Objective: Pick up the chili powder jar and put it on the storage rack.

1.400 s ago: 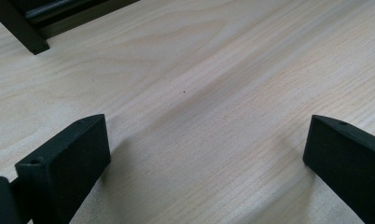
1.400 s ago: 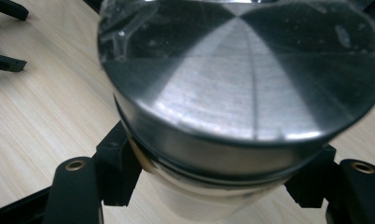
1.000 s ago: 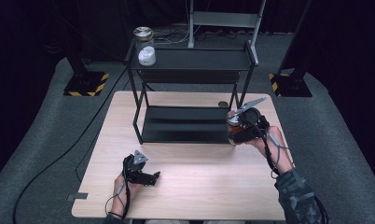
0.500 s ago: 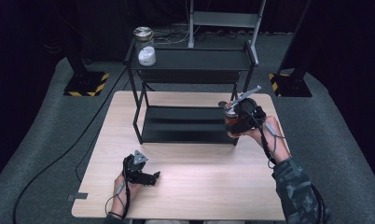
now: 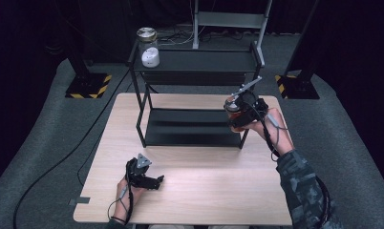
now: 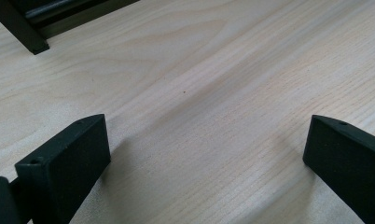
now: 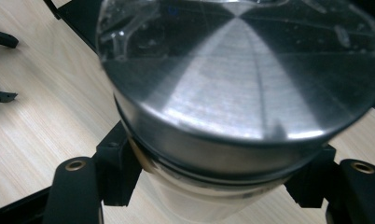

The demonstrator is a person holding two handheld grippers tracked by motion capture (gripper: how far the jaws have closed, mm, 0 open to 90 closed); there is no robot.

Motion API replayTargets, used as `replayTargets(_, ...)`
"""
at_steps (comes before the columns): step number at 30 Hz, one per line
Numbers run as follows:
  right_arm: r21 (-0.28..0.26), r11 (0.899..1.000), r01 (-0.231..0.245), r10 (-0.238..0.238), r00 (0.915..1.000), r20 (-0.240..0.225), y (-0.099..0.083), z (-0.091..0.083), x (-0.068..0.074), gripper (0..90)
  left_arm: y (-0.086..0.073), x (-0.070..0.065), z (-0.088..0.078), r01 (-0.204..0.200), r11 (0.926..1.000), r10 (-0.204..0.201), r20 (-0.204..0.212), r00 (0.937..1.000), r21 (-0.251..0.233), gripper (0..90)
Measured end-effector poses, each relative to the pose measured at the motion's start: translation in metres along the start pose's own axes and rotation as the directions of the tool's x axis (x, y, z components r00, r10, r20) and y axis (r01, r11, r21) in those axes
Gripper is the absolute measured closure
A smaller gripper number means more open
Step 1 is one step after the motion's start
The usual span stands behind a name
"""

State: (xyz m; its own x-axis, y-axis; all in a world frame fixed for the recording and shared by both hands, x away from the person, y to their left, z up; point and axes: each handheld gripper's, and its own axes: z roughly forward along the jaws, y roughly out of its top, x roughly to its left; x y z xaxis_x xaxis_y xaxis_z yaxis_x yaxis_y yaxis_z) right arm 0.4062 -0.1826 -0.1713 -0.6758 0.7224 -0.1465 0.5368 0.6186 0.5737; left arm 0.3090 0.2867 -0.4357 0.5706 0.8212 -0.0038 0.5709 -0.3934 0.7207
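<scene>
Steel-lidded jar [image 7: 241, 93] sits clamped in your right gripper [image 5: 238, 112], held above the table [image 5: 204, 191] beside the black shelf [image 5: 190, 129]. Your left gripper [image 6: 206, 154] rests low, jaws wide apart, empty.

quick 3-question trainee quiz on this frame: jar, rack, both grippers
1. True or false: the right gripper is shut on a jar with a metal lid.
2. The left gripper is: A) shut on a jar B) open, low over the table C) on the rack.
3. What stands at the left end of the rack's top shelf?

Key
1. True
2. B
3. A second jar, with a white round object in front of it.
</scene>
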Motion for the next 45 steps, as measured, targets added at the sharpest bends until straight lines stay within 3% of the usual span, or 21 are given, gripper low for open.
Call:
replayTargets(25, 0.031, 0.999, -0.013, 0.012, 0.9996, 0.027, 0.036, -0.013, -0.015, 30.8, 0.000, 0.000, 0.000, -0.001, 1.0000, 0.001, 0.000, 1.0000, 0.001, 0.0)
replayTargets(45, 0.041, 0.999, -0.009, 0.007, 0.9987, 0.050, 0.064, -0.021, -0.017, 30.8, 0.000, 0.000, 0.000, -0.001, 1.0000, 0.001, 0.000, 1.0000, 0.002, 0.0)
